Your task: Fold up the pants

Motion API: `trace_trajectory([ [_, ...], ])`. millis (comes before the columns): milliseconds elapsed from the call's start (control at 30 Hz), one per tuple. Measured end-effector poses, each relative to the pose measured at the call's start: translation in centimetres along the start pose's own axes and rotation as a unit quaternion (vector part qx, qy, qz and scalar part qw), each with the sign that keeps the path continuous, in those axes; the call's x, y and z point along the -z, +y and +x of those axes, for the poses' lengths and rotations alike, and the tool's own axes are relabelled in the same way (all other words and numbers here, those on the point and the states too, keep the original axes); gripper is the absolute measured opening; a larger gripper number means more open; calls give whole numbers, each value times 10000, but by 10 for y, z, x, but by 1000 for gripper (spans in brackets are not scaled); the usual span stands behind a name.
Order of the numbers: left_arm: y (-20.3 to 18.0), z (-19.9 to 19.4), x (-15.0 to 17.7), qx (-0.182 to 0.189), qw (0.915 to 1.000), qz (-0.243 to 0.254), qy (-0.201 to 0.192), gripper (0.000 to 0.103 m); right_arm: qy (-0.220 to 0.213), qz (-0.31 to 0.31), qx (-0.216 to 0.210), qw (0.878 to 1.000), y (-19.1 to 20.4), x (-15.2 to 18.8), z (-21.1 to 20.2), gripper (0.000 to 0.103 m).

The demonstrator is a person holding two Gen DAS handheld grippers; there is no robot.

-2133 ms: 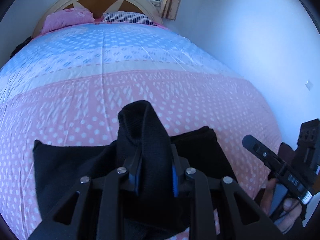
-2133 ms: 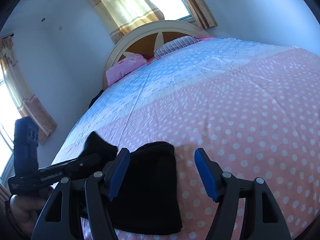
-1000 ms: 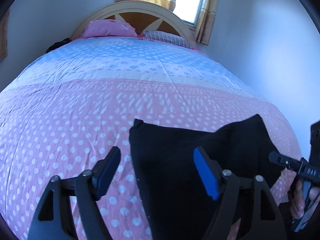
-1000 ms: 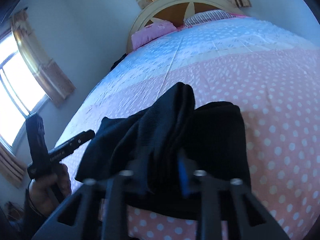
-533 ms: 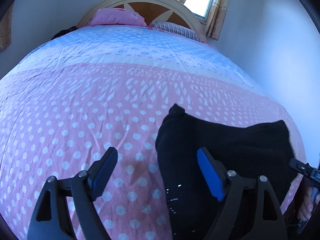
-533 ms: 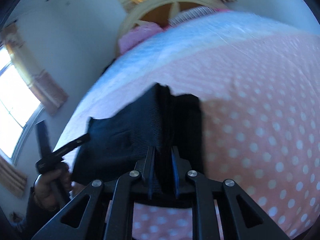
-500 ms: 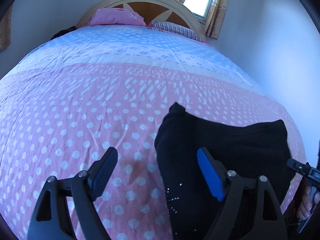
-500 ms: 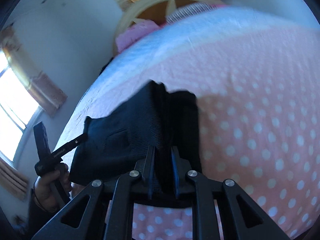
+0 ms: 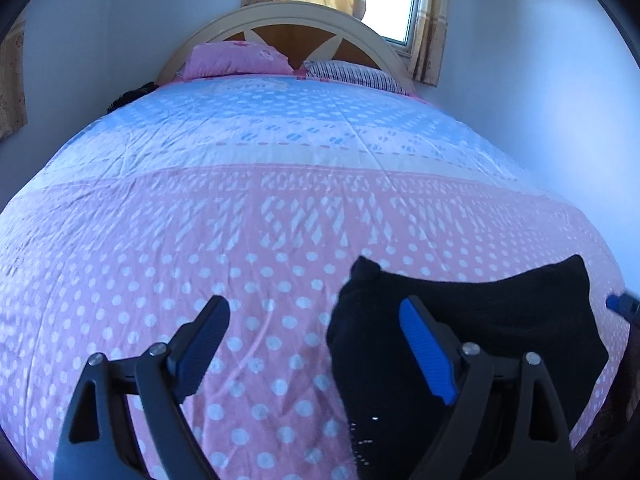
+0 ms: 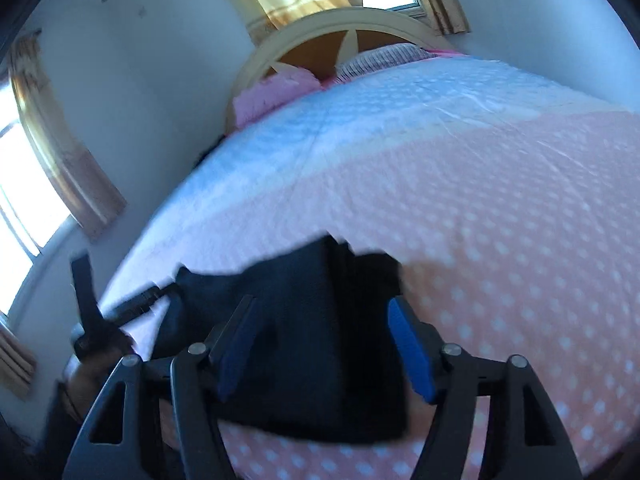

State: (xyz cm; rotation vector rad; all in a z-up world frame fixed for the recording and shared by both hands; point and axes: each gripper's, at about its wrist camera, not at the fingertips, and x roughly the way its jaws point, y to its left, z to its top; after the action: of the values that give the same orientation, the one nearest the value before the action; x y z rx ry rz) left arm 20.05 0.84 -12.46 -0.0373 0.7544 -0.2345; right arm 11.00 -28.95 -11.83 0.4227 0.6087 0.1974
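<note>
Black knit pants, folded into compact slab, lying flat on bed at 5 o'clock in left wrist view, 6 o'clock in right. Pink polka-dot cotton bedspread beneath, blue band beyond. Left gripper: jaws spread wide, empty, ribbed blue pads. Right gripper: jaws parted over pants, released. Arched cream headboard at 12 o'clock.

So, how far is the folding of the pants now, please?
It looks nearly done. The black pants lie on the dotted bedspread as a compact folded bundle. Nothing is in hand: the left hand-held gripper and the right hand-held gripper are both open, the right one above the bundle. One corner sticks up, so what seems left is smoothing.
</note>
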Motion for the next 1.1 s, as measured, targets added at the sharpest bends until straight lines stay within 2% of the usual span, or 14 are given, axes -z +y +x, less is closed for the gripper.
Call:
trace_trajectory([
  [67, -5, 2, 2, -16, 10000, 73, 18, 90, 118, 25, 160, 9998, 1, -5, 16, 66],
  [100, -6, 3, 2, -20, 9999, 103, 25, 90, 222, 43, 214, 9995, 0, -5, 25, 58],
  [133, -7, 4, 2, -26, 9999, 119, 26, 90, 427, 78, 158, 9989, -1, -4, 35, 32],
  [167, -8, 4, 1, -27, 9999, 126, 15, 90, 529, 110, 100, 9985, -2, -2, 40, 19],
  [267, -8, 2, -2, -62, 9998, 161, -91, 90, 480, 126, -90, 9987, -4, 0, 29, 10],
  [367, -8, 2, -6, -160, 9995, 194, -180, 98, 195, -13, 18, 9998, 0, -3, 7, 9],
  [433, -8, 9, -6, -265, 9993, 236, -139, 98, 326, 48, 164, 9993, -9, -2, 14, 9],
  [500, -10, 26, -4, -358, 9987, 323, 176, 99, 690, 197, 254, 9971, -24, 6, 35, 9],
  [533, -9, 33, -3, -364, 9982, 321, 350, 99, 666, 216, 217, 9973, -27, 8, 39, 10],
  [600, -8, 30, -4, -366, 9985, 286, 290, 99, 491, 233, 182, 9984, -27, 8, 35, 10],
  [733, -7, 17, -1, -412, 9984, 260, 285, 99, -2, 182, 584, 9981, -17, 3, 7, 41],
  [900, -8, -27, 16, -34, 10000, 51, -23, 99, -475, -527, 176, 9973, 22, 11, -30, 47],
  [1000, -23, -43, 31, 246, 9996, 149, -61, 100, -63, -952, -186, 9953, 43, 29, -21, 53],
  [1100, -40, -37, 43, 208, 9984, 518, 103, 101, 454, -985, 101, 9940, 41, 43, 3, 53],
])
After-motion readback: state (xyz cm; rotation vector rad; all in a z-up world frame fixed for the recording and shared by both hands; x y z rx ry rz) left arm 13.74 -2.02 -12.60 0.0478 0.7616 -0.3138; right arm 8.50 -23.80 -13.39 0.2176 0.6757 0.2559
